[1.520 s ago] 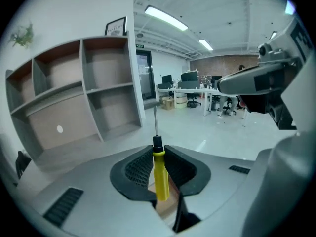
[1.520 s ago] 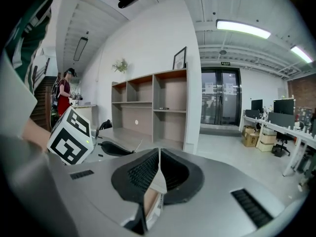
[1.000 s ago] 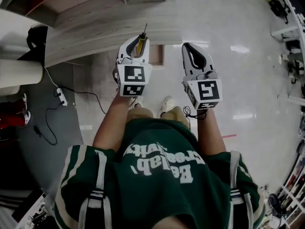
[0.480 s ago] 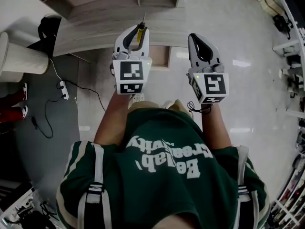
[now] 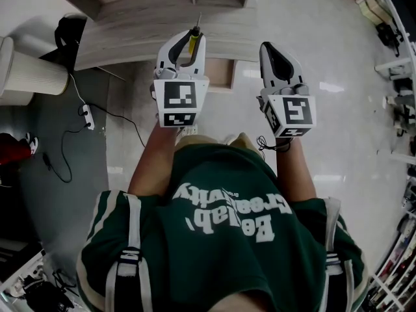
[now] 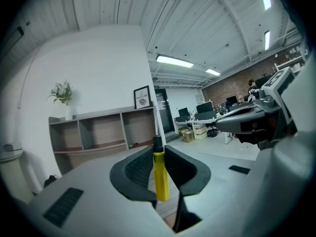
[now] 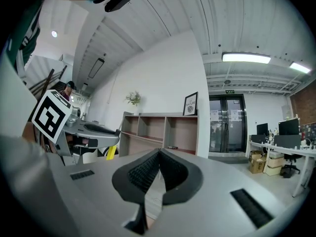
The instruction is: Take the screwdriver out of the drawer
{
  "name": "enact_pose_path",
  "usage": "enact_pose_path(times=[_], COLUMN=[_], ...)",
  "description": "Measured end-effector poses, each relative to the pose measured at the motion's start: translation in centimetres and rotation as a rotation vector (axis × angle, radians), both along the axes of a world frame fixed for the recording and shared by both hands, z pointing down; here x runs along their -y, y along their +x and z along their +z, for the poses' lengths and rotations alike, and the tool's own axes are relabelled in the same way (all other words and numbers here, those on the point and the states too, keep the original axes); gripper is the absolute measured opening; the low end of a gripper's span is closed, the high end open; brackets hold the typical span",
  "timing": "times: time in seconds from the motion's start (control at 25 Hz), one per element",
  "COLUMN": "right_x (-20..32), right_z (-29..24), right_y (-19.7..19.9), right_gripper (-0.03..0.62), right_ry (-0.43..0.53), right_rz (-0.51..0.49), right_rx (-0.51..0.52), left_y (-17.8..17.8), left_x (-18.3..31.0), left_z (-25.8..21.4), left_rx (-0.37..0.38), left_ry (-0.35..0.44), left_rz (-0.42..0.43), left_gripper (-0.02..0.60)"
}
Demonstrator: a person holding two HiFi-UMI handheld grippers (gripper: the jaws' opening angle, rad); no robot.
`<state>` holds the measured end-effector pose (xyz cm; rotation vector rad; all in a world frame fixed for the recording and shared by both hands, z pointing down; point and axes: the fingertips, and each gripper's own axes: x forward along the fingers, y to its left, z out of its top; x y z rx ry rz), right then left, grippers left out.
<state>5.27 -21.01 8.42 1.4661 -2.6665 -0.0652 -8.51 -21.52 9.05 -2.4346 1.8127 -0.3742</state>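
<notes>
The screwdriver [image 6: 160,176] has a yellow handle, a black collar and a thin metal shaft that points up and away from me. My left gripper [image 6: 159,154] is shut on its handle, held up in the air in front of the person. In the head view the same screwdriver [image 5: 193,41] pokes out past my left gripper [image 5: 187,38], over the wooden cabinet top [image 5: 130,34]. My right gripper [image 5: 266,47] hovers beside it on the right. Its jaws are pressed together with nothing between them, as the right gripper view [image 7: 159,154] shows. A brownish open compartment [image 5: 220,74] lies below, between the two grippers.
A wooden shelf unit [image 6: 98,132] with open compartments stands ahead, with a plant [image 6: 61,93] and a framed picture [image 6: 142,97] on top. A power strip [image 5: 85,116] and cables lie on the floor at the left, beside a white ribbed cylinder [image 5: 29,73]. Office desks [image 7: 276,154] stand far right.
Both grippers have risen a little, and the left one still clamps the screwdriver. The right jaws stay together.
</notes>
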Motion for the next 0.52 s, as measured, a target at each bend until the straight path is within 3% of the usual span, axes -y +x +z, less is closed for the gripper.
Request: enact_pose_path(times=[0.52], right_x=[-2.3], right_z=[1.9], right_y=[-0.3], right_gripper=[0.034], right_ry=[0.013], right_rz=[0.012], right_rx=[-0.028], left_y=[0.1], left_x=[-1.7], left_z=[1.9], left_rx=[0.008], left_ry=[-0.002], left_rz=[0.02], left_gripper=[0.087])
